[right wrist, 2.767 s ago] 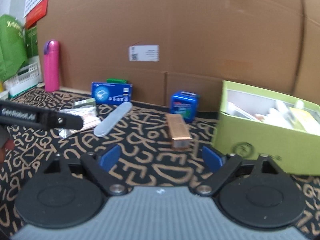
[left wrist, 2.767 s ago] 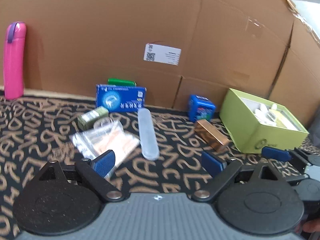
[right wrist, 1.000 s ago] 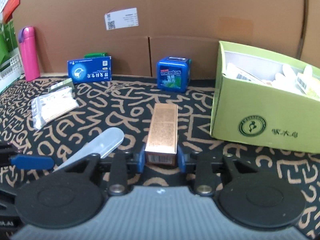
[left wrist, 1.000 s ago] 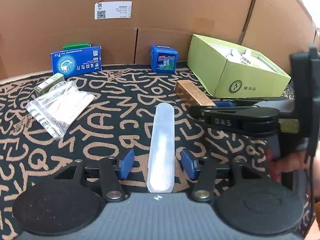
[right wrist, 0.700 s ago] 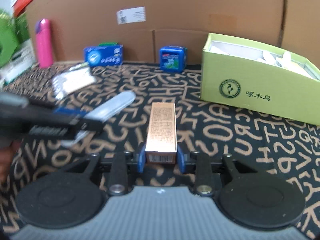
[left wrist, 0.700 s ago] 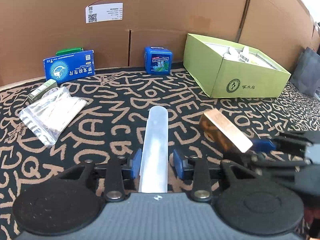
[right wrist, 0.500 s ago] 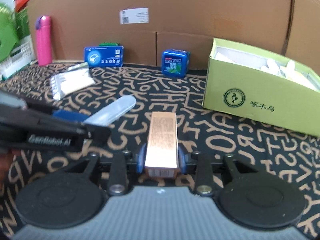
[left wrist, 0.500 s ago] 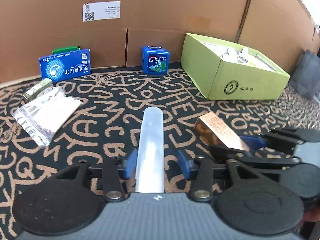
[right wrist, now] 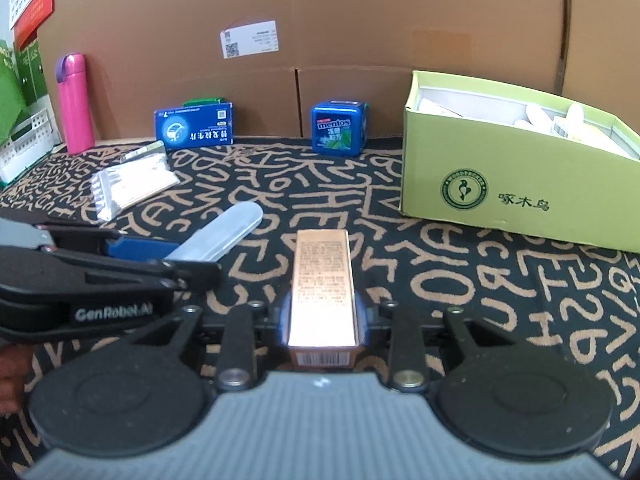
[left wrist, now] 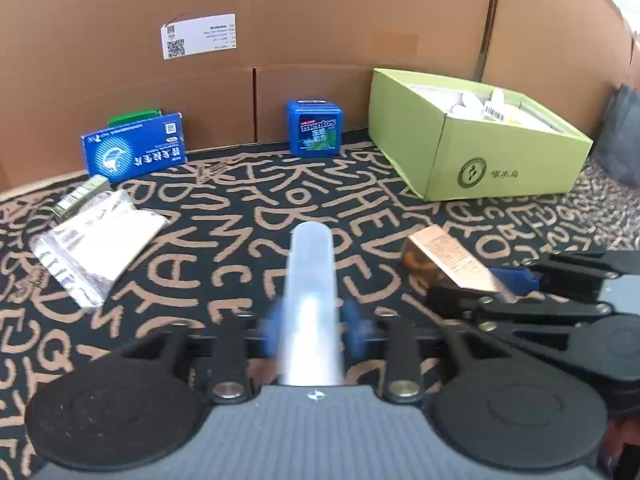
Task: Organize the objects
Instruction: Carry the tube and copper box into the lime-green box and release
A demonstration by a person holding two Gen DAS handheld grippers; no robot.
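A: Down on a black mat (left wrist: 248, 208) scrawled with tan letters, walled in behind by brown cardboard (left wrist: 320, 20) with one white barcode label (left wrist: 199, 35).

B: Up close, two grippers side by side. Left gripper (left wrist: 311, 330), jaws just narrowed, blue pads blurred but tight against one frosted plastic tube case (left wrist: 311, 280), pointing away along the fingers. Whether lifted off the mat, can't tell.

A: Right gripper (right wrist: 322, 326) clamped on one copper-coloured carton (right wrist: 323, 292), barcode end nearest the camera.

B: Further out, counting: one clear bag of white sticks (left wrist: 94, 246) at left, one small olive box (left wrist: 80, 196) touching its far edge.

A: At right, one green box (right wrist: 520, 184), open-topped, white items inside, too jumbled to count.

B: Along the back wall: one blue flat pack (left wrist: 134, 148) leaning in front of one green pack (left wrist: 134, 116), one blue Mentos cube (left wrist: 315, 128), apart from the rest.

A: Far left in the right wrist view, one pink flask (right wrist: 74, 104) upright, one white basket (right wrist: 24, 148) beside it.
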